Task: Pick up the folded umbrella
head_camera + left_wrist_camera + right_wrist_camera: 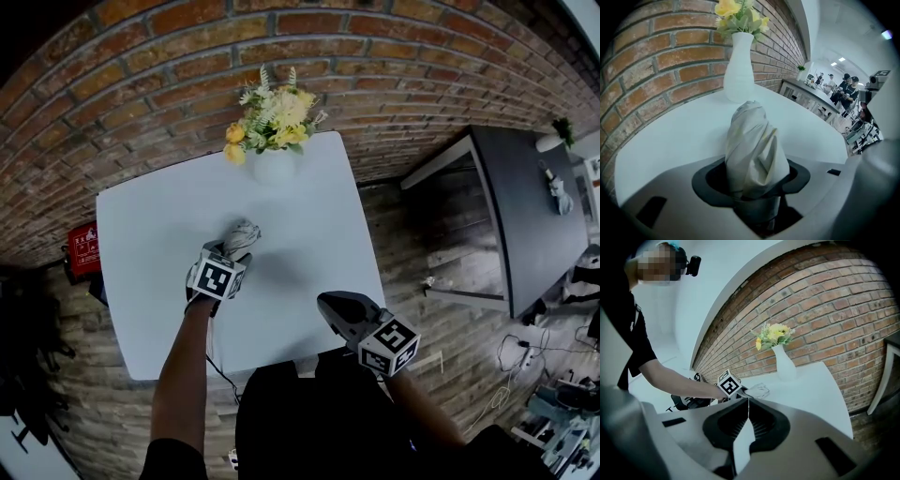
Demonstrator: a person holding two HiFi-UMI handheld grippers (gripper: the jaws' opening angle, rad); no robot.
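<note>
Head view: one folded umbrella on the white tabletop, grasped by the left claw; one flower vase beyond; right claw clenched, empty.

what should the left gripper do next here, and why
Probably lift slightly, straight up. The left gripper looks closed on the folded umbrella, which sits low on the white table. A short rise would test the grip before carrying it off.
</note>
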